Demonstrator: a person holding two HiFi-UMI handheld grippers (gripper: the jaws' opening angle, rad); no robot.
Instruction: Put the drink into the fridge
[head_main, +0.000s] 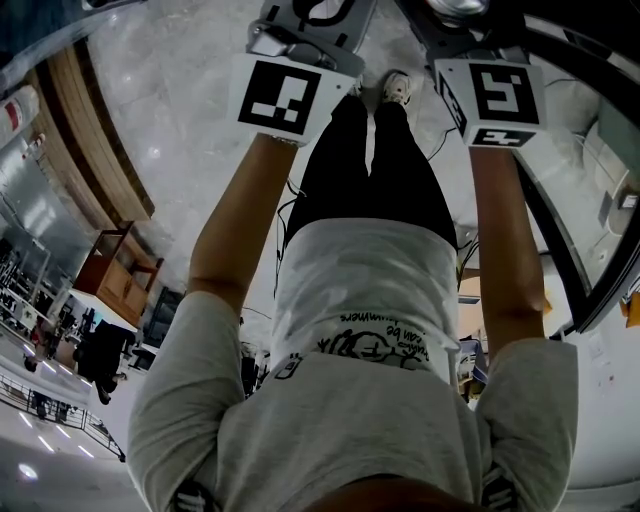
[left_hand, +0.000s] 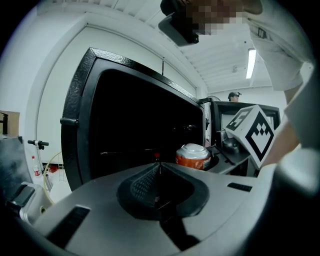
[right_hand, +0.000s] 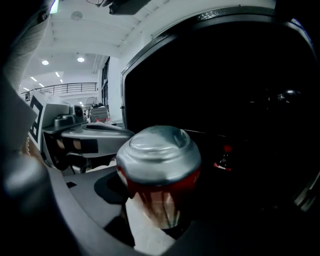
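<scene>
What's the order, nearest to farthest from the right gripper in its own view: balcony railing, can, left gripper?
1. Can: gripped, centre.
2. Left gripper: alongside, left.
3. Balcony railing: far background, upper left.

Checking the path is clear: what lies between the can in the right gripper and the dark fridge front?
Nothing; the right gripper view shows only open air between the can and fridge.

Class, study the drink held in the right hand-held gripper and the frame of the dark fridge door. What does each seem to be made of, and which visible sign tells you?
Drink can: probably aluminium. Its domed end is bare silver with soft glints, and the wall below carries a glossy red printed coat.
Door frame: black with a pebbled, hammered-looking surface. It could be coated metal or moulded plastic; the look leaves that open.
</scene>
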